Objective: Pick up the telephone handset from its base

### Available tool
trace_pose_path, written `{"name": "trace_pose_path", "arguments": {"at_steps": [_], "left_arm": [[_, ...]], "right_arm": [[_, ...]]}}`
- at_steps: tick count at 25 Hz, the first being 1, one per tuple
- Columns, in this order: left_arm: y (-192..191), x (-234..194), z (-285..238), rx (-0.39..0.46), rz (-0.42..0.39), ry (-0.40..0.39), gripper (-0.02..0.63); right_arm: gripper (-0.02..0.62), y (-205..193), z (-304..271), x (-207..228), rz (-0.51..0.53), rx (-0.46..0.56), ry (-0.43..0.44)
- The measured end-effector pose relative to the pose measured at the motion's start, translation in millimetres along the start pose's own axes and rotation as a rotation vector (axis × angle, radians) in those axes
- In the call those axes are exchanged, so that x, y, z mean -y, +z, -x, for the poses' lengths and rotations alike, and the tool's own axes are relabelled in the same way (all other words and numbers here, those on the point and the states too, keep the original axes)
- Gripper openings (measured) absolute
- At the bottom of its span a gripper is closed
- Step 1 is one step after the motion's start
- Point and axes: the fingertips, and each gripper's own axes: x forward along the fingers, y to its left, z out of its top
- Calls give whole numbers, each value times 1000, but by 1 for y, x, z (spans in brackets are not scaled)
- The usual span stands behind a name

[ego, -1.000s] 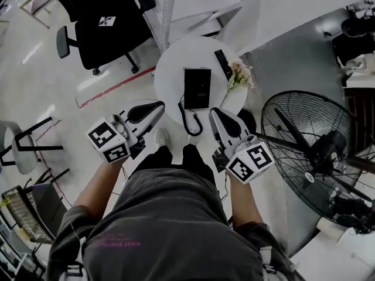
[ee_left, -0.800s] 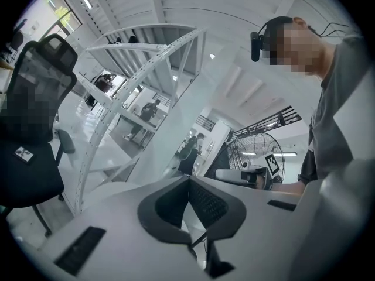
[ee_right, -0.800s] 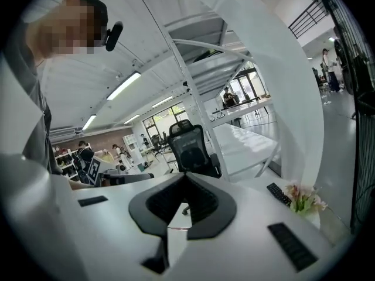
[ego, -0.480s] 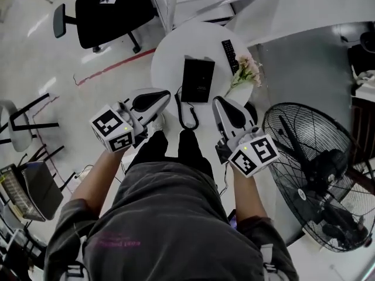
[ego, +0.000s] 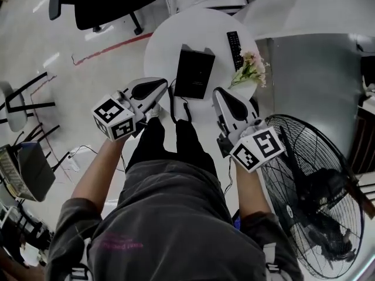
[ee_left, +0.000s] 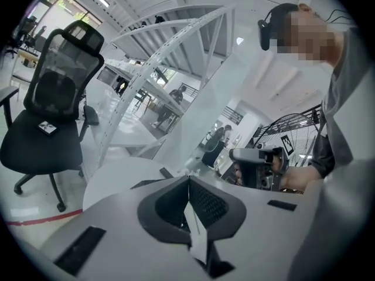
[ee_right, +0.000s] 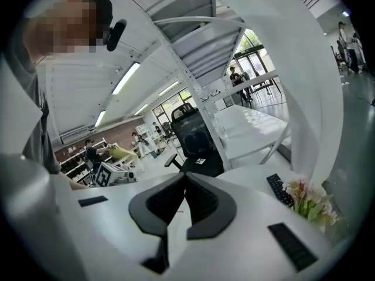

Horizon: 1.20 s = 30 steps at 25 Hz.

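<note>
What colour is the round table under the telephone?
White. The table shows best in the head view.

The telephone (ego: 194, 74) is a dark slab, details seemingly lost; the fan (ego: 307, 157) is cropped.

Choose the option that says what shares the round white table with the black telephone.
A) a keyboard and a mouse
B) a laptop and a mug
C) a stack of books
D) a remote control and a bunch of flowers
D: in the head view a dark remote control and pale flowers sit to the right of the telephone on the round table.
</note>
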Motion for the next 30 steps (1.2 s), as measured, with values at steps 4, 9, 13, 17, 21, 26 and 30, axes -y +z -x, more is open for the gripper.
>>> {"name": "trace_pose_path", "arguments": {"at_steps": [4, 9, 13, 17, 21, 26, 30], "left_arm": [[-30, -26, -24, -45, 35, 37, 15], [-67, -54, -49, -113, 82, 56, 17], [-88, -66, -61, -170, 95, 50, 36], [-103, -78, -73, -206, 122, 40, 88], [-113, -84, -85, -242, 142, 14, 130], [-119, -88, -98, -257, 178, -22, 147], [-122, -87, -108, -275, 183, -66, 145]], "right_arm": [[20, -14, -9, 20, -15, -29, 13], [20, -34, -15, 41, -24, -71, 11], [20, -45, -14, 54, -41, -92, -2], [20, -55, -12, 62, -52, -115, -13], [20, -66, -9, 69, -66, -135, -26], [20, -72, -10, 69, -80, -148, -31], [20, -81, -12, 69, -93, -164, -30]]}}
